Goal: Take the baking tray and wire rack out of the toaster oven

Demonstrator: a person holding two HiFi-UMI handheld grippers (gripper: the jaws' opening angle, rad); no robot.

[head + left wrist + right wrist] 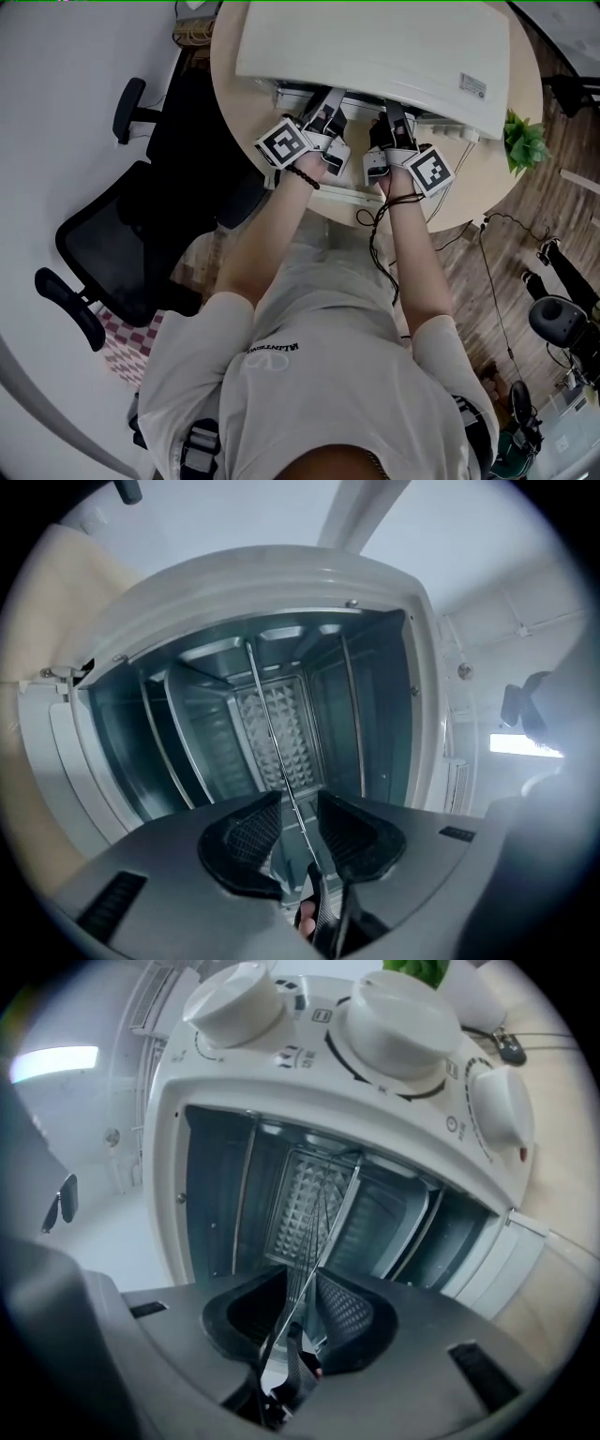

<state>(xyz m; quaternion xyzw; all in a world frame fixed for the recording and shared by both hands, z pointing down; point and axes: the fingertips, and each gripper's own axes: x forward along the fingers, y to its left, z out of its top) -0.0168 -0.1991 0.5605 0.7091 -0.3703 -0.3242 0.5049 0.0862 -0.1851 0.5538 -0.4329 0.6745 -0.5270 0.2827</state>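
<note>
Rack [270,724] sat in the open oven [375,56], its edge between both jaw pairs. Left hand-held gripper [300,808] stood half open, right hand-held gripper [302,1288] wide, neither clamped. Risk: pulling before closing would probably slip off, and an uneven grip could jam it.

My left forearm [262,239] and right forearm [412,258] stretch forward side by side, wrists close together. My left hand-held gripper [300,803] points level with its jaws apart. My right hand-held gripper [302,1283] also points level, jaws apart.

Overhead, 2 close-ups: shared toaster oven [375,47]
</note>
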